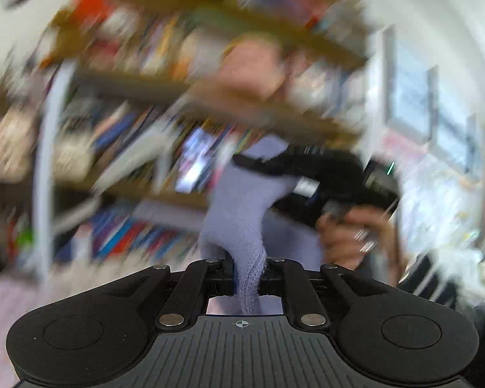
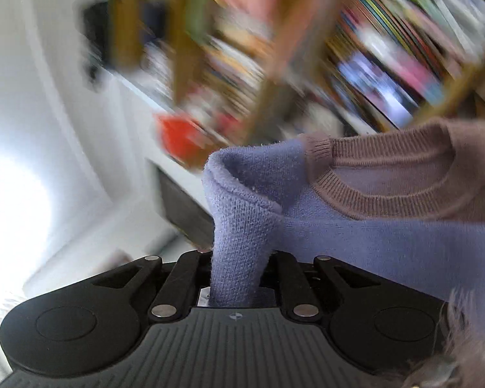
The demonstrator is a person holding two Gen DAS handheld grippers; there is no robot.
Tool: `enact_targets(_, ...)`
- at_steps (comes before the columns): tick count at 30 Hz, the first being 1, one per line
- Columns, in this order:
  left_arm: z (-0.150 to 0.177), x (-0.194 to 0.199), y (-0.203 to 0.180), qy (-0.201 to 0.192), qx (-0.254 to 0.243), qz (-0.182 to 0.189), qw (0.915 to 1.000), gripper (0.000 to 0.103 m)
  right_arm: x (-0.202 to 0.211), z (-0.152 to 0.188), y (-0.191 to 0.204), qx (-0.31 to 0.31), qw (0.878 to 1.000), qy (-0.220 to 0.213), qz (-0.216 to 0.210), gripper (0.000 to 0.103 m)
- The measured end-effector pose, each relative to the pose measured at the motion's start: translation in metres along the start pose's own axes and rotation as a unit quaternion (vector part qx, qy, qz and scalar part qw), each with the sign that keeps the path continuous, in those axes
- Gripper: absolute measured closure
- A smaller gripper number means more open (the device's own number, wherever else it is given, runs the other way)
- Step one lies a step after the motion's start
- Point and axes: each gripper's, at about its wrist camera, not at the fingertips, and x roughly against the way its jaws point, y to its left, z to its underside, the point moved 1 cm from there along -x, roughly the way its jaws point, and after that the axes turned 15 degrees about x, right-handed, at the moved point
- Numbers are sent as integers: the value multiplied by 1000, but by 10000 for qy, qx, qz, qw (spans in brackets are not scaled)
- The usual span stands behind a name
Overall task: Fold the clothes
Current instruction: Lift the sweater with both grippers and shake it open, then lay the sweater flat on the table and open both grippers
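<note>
Left wrist view: the left gripper [image 1: 246,283] was clamped on the sweater [image 1: 242,213], which ran ahead to the right gripper [image 1: 242,161]. Right wrist view: the right gripper [image 2: 239,279] pinched a shoulder of the sweater [image 2: 388,242], collar [image 2: 388,174] rightward. Sweater held aloft; no surface visible, blurred bookshelves [image 2: 388,48] behind.

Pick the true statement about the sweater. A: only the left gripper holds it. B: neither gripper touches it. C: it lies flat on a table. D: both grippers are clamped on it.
D: the left gripper and the right gripper each pinch a bunch of the sweater knit between their fingers.
</note>
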Motion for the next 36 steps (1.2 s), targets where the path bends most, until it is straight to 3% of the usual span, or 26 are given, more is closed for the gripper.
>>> enact_targets(2,30,-19,46,699,0,-586,9958,91,-38,44,-16,57,9926,957,746,93)
enact_targets(4,68,-40,88,1401,-195,-1380,9803,91,-72,86,-37,30,9735,1866,1322,93)
enact_targets(6,90,-48,121,1726,-219,-1710,9698,90,-97,121,-59,-146,9537,2420,1778,93)
enact_targets(8,104,-51,150,1928,-122,-1869,9632,90,-119,143,-73,-292,9443,2559,2049,93)
enact_targets(10,101,-48,168,1891,33,-1922,9630,89,-146,148,-80,-210,9395,2568,2259,94)
enact_targets(12,94,-45,185,1829,156,-1994,9626,80,-183,144,-82,131,9311,2639,2515,93)
enact_targets(15,83,-35,206,1730,226,-2265,9583,63,-237,145,-101,546,9097,2939,2883,77)
enact_targets(16,78,-33,212,1687,242,-2336,9573,62,-240,148,-106,578,9062,3008,2916,65)
enact_targets(18,69,-22,219,1554,203,-2326,9599,57,-230,153,-102,623,9074,2975,2901,54)
enact_targets(20,66,-15,228,1478,183,-2289,9620,50,-203,155,-89,695,9186,2718,2783,37)
enact_targets(22,70,-20,234,1558,158,-2254,9616,49,-175,160,-78,879,9185,2633,2815,36)
enact_targets(25,75,-28,243,1676,118,-2191,9611,49,-116,177,-62,1183,8935,2734,3360,36)
enact_targets(30,82,-78,219,1916,-266,-1611,9678,49,-17,219,-40,1535,8262,3057,4476,37)
enact_targets(32,88,-103,200,2135,-619,-1355,9655,49,13,238,-29,1575,7999,3141,4865,37)
enact_targets(34,98,-127,178,2364,-940,-1064,9612,49,34,254,-25,1403,7858,3203,5102,39)
enact_targets(36,109,-138,159,2487,-1183,-828,9578,49,48,268,-22,1215,7828,3273,5150,43)
